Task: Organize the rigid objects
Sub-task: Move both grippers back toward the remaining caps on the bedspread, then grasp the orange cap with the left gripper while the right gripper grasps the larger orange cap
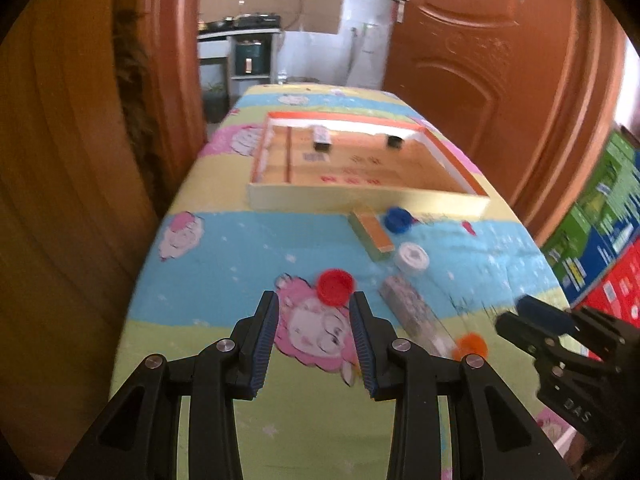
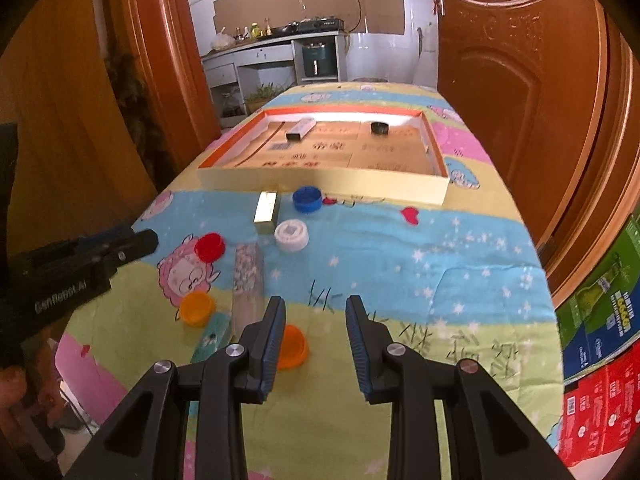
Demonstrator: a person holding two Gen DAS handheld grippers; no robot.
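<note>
A shallow cardboard tray (image 1: 360, 196) (image 2: 320, 184) lies mid-table and holds a small grey box (image 1: 321, 138) (image 2: 300, 129) and a black cap (image 1: 394, 141) (image 2: 379, 128). In front of it lie a gold box (image 2: 267, 210), a blue cap (image 1: 397, 219) (image 2: 307, 199), a white cap (image 1: 412, 258) (image 2: 291, 235), a red cap (image 1: 335, 286) (image 2: 209, 246), a clear patterned box (image 2: 247, 276) and two orange caps (image 2: 197, 307) (image 2: 292, 346). My left gripper (image 1: 316, 300) is open, just short of the red cap. My right gripper (image 2: 316, 304) is open and empty, one orange cap beside its left finger.
The table wears a bright cartoon cloth (image 2: 400, 256). An open wooden door (image 2: 520, 80) stands to the right and a wooden frame to the left. Green and red cartons (image 2: 600, 340) are stacked at the table's right side. A kitchen shows beyond.
</note>
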